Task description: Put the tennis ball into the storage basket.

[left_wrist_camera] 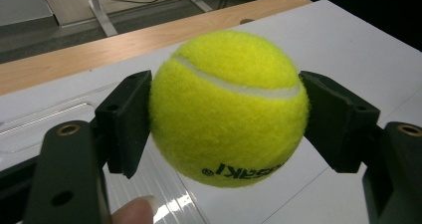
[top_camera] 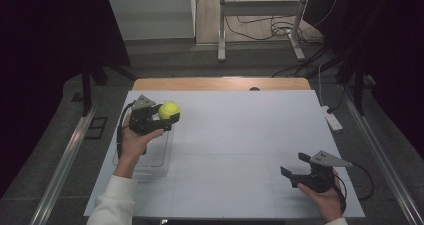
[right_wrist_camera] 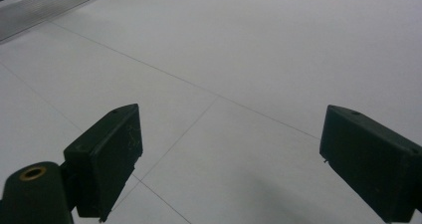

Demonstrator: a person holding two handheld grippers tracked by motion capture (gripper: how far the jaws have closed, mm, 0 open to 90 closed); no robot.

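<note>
A yellow tennis ball (top_camera: 169, 110) is held above the left part of the white table, over a clear plastic tray (top_camera: 159, 161). My left gripper (top_camera: 166, 117) is shut on it. In the left gripper view both black pads (left_wrist_camera: 128, 119) press the sides of the ball (left_wrist_camera: 229, 107), which has a white seam and black lettering. My right gripper (top_camera: 296, 165) rests low near the table's front right, jaws wide apart. In the right gripper view its pads (right_wrist_camera: 109, 154) stand far apart over bare white table with nothing between them.
The white tabletop (top_camera: 240, 135) has a wooden strip (top_camera: 220, 83) along its far edge. A white power strip (top_camera: 332, 120) lies off the right side. Metal stand legs (top_camera: 260, 25) and cables are on the floor beyond. Dark curtains flank both sides.
</note>
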